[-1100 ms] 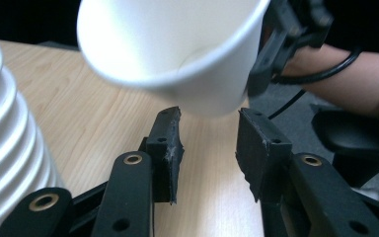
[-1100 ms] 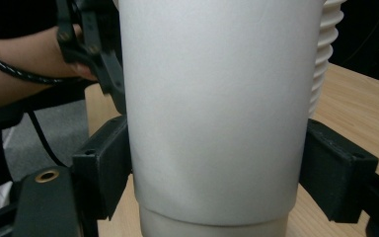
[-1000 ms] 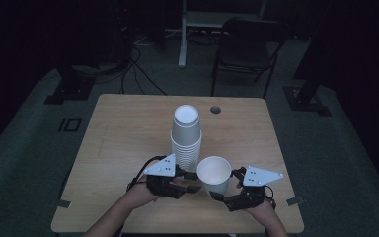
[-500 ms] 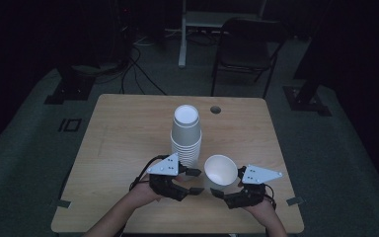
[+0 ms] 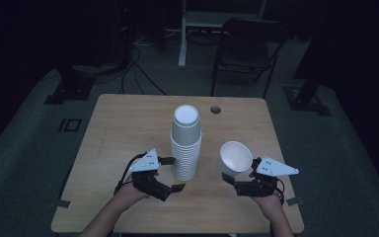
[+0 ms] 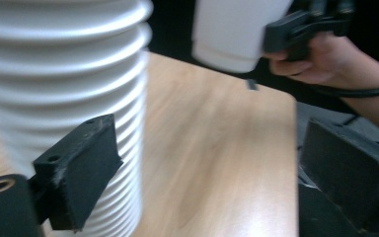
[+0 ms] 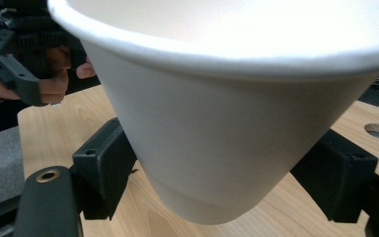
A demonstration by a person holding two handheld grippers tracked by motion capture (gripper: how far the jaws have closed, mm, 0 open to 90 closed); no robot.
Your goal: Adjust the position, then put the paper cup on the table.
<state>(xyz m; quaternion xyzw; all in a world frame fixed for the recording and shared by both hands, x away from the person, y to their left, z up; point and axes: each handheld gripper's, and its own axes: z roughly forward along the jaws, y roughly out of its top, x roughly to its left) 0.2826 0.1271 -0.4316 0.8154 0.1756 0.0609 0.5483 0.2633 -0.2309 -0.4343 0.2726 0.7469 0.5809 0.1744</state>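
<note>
A tall stack of upturned white paper cups (image 5: pixel 186 143) stands in the middle of the wooden table (image 5: pixel 118 128). Just left of the stack's base, my left gripper (image 5: pixel 172 174) is open; its jaws have just been opening and hold nothing. In the left gripper view the stack (image 6: pixel 64 84) rises behind the left jaw, outside the gap of the gripper (image 6: pixel 212 182). My right gripper (image 5: pixel 233 174) is shut on a single white cup (image 5: pixel 234 158), lifted off the table right of the stack, tilted, mouth up. The pads of the right gripper (image 7: pixel 222 173) press the sides of that cup (image 7: pixel 227 113).
A round cable hole (image 5: pixel 215 109) sits near the table's far edge. A dark chair (image 5: pixel 249 44) and desk legs stand beyond the table, with cables on the floor. Bare wood lies left of the stack and along the front edge.
The right gripper has carried the single cup rightward, away from the stack. The left gripper's jaws have spread apart and it has drawn back from the stack's base.
</note>
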